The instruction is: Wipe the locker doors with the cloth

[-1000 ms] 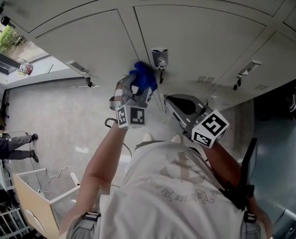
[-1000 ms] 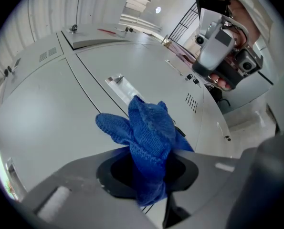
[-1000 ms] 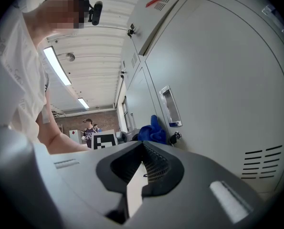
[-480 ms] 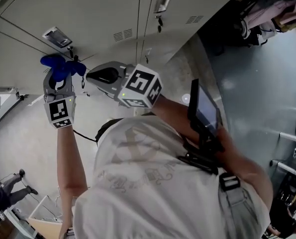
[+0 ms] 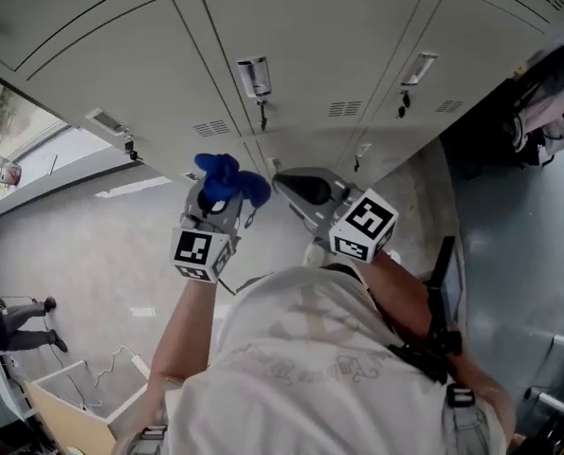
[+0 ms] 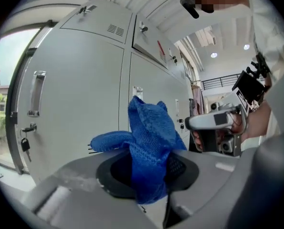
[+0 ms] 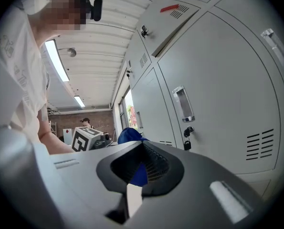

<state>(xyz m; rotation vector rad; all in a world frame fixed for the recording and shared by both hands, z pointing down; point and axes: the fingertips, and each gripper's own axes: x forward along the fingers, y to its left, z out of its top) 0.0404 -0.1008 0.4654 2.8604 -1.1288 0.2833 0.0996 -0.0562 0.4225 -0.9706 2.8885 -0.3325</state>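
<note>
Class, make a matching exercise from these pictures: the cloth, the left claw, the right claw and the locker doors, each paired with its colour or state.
Things:
1. cloth
2. left claw
3. right claw
4. locker doors

Colour or state:
A. pale grey, closed
B. blue
C. shut on the cloth
D. holding nothing

Pairs: 1-B, 2-C, 3-D, 4-A.

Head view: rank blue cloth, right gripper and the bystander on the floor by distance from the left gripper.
1. Blue cloth, in the left gripper's jaws.
2. Right gripper, close on its right.
3. Bystander, far off, lower left.
</note>
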